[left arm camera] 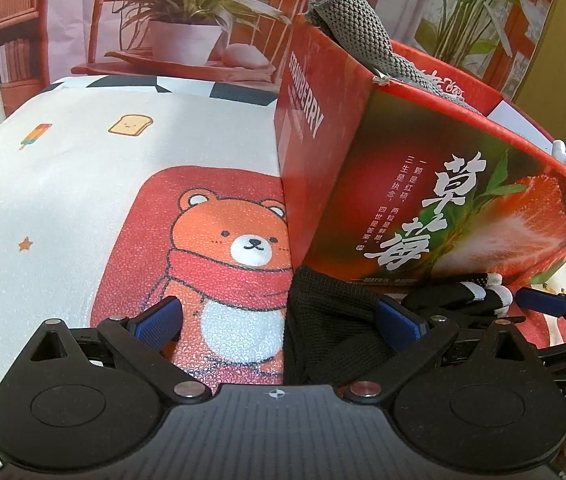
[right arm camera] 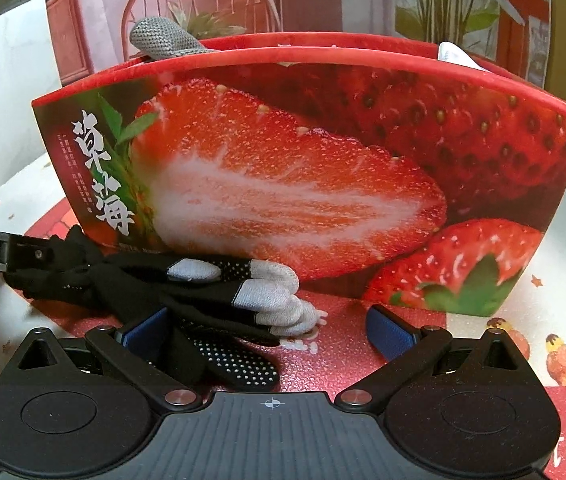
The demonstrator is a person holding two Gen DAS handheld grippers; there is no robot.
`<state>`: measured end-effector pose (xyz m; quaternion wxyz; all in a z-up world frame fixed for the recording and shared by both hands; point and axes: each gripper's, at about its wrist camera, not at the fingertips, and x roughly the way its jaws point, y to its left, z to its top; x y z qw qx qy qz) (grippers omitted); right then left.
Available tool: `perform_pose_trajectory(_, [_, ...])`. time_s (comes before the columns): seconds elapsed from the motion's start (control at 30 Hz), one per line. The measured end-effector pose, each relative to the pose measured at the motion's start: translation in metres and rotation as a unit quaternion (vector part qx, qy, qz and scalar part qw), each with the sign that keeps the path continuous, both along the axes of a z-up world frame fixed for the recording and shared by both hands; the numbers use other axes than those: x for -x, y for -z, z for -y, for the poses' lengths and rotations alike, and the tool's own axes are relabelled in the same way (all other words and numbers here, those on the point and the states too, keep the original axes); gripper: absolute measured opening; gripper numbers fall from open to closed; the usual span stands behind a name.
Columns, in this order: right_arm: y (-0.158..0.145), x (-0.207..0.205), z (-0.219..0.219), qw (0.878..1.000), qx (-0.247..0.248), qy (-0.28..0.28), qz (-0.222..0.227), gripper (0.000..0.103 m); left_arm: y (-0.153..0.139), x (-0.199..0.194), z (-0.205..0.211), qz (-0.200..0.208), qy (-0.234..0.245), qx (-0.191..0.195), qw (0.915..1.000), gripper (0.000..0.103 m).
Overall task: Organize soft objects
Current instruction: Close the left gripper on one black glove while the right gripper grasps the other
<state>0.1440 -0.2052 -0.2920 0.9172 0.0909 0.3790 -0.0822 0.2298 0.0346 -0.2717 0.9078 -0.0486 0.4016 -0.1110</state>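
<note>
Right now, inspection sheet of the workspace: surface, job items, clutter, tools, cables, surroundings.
Surface: white mat printed with a bear and small food cartoons.
Job's things: strawberry box upright on the mat; grey knit item hanging over its rim; something white poking above the rim at the other end; black glove with grey fingertips lying on the mat at the box's base.
Clutter: nothing seen.
Grippers: left tool open, glove cuff between its fingers; right tool open, over the glove's fingers.
Cables: nothing seen.
Surroundings: printed backdrop of plants and a chair.
</note>
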Motion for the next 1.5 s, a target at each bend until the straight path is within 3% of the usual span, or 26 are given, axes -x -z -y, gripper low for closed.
perform_pose_trajectory(0.67, [0.001,0.0,0.001,1.0,0.001,-0.001,0.001,0.103,-0.003,-0.001,0.002,-0.007,0.017,-0.005,0.9998,0.101])
perform_pose_trajectory(0.73, [0.001,0.0,0.001,1.0,0.0,-0.001,0.001,0.103,-0.005,0.001,0.003,-0.003,0.025,-0.003,0.9997,0.095])
perform_pose_trajectory(0.83, [0.001,0.0,0.001,1.0,0.0,0.0,0.001,0.103,-0.008,0.003,0.005,0.0,0.042,0.01,0.9991,0.076])
perform_pose_trajectory(0.9, [0.001,0.0,0.001,1.0,0.0,0.0,0.001,0.103,-0.009,0.003,0.006,-0.005,0.054,0.028,0.9981,0.056])
perform_pose_trajectory(0.97, [0.0,0.0,0.001,1.0,0.0,0.0,0.001,0.103,-0.008,0.004,0.007,-0.011,0.063,0.042,0.9971,0.046])
perform_pose_trajectory(1.5, [-0.003,0.005,-0.002,1.0,-0.009,-0.003,0.008,0.103,-0.005,0.009,0.018,-0.021,0.092,0.057,0.9939,0.042])
